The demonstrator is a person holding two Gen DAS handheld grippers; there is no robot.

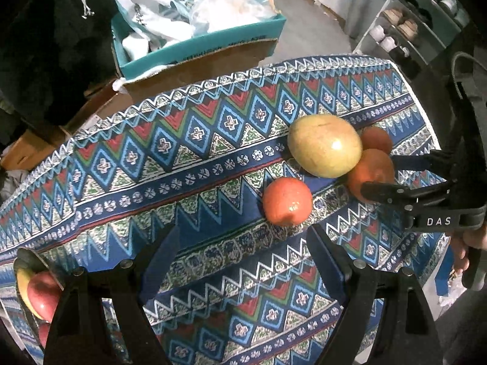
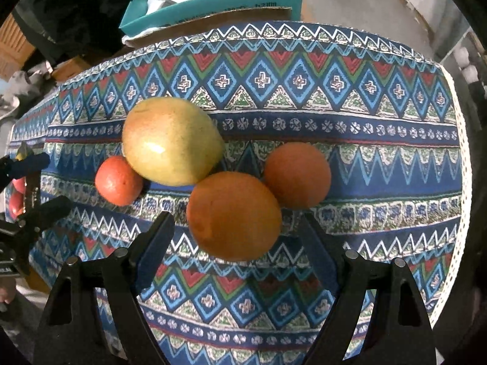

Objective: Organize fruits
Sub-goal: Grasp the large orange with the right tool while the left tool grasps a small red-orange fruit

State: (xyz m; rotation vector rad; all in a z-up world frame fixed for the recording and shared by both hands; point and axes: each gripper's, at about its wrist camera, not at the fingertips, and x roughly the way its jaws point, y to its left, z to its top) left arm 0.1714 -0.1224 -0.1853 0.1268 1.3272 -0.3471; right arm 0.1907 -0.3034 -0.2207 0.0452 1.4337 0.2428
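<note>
Four fruits lie close together on the patterned tablecloth (image 2: 365,91): a big yellow-green fruit (image 2: 170,141), a small reddish orange (image 2: 118,181), a large orange (image 2: 232,216) and another orange (image 2: 298,176). My right gripper (image 2: 239,217) is open and points down, with the large orange between its fingertips and a gap on each side. In the left wrist view the right gripper (image 1: 379,175) straddles that orange (image 1: 369,167). My left gripper (image 1: 243,234) is open and holds nothing. The small orange (image 1: 287,201) lies just beyond its right finger, near the yellow-green fruit (image 1: 324,146).
Red apples (image 1: 39,295) sit in a dish at the cloth's near-left edge. Behind the table stands a teal cardboard box (image 1: 197,39) full of bags, with dark clothing (image 1: 45,45) to its left. A shoe rack (image 1: 411,24) is at the far right.
</note>
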